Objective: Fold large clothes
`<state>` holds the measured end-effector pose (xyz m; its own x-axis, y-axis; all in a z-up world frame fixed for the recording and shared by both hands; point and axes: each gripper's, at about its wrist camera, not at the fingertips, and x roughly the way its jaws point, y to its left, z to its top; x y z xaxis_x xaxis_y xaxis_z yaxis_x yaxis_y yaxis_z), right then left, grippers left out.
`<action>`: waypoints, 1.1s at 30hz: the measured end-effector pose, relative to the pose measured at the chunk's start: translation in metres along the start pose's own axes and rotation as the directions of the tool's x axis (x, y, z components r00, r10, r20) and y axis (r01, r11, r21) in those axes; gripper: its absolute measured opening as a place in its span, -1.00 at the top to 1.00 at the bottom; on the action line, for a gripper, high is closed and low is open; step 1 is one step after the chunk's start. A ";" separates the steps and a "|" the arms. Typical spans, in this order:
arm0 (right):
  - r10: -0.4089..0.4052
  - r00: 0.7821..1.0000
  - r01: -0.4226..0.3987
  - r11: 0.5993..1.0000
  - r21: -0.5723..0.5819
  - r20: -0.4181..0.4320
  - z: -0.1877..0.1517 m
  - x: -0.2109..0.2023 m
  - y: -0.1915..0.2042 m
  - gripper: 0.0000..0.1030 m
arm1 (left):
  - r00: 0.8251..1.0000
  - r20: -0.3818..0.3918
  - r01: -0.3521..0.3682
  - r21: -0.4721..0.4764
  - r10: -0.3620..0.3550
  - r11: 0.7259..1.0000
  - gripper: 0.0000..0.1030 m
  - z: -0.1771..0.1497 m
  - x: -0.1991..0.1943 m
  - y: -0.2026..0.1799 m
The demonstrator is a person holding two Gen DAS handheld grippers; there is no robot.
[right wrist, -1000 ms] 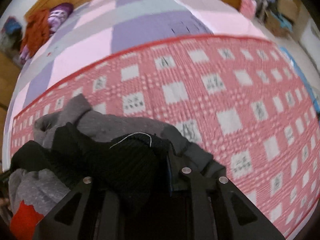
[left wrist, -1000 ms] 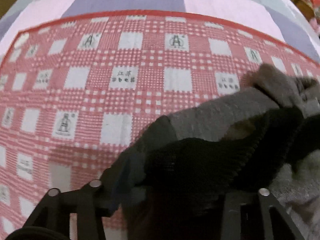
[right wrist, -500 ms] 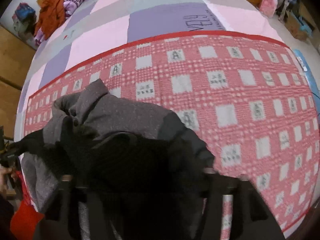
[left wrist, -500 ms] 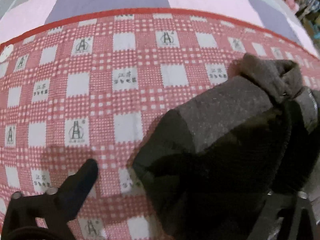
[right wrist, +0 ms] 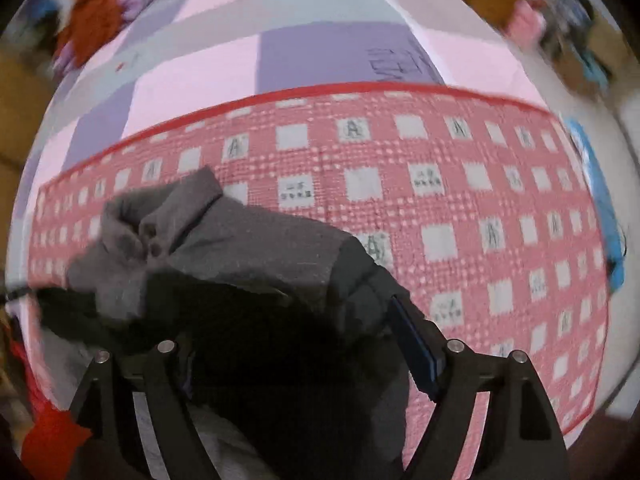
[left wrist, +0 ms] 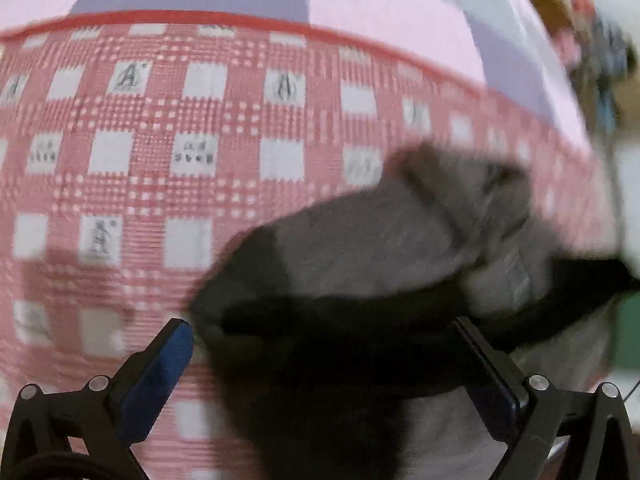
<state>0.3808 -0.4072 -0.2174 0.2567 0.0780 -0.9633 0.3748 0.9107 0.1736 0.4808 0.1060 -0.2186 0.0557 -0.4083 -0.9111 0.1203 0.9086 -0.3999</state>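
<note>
In our left wrist view, the left gripper (left wrist: 320, 344) stands spread wide, the grey garment (left wrist: 372, 248) lying between its fingers on the red checked cloth (left wrist: 160, 160). In our right wrist view, the right gripper (right wrist: 296, 344) is likewise released around the garment (right wrist: 240, 240).

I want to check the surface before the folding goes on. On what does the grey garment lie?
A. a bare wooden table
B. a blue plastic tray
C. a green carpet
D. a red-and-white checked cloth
D: the grey garment lies on the red-and-white checked cloth, which surrounds it in both views.
</note>
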 end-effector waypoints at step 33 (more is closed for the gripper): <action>-0.136 0.953 0.187 0.968 -0.170 0.270 -0.070 0.111 0.077 -0.99 | 0.880 0.466 -0.260 0.311 0.092 0.914 -1.00 -0.083 0.101 -0.113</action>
<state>0.3757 -0.3003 -0.3249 0.4338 -0.1593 -0.8868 0.2591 0.9647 -0.0466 0.3908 -0.0303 -0.2741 0.5215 -0.3165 -0.7924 0.4037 0.9096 -0.0976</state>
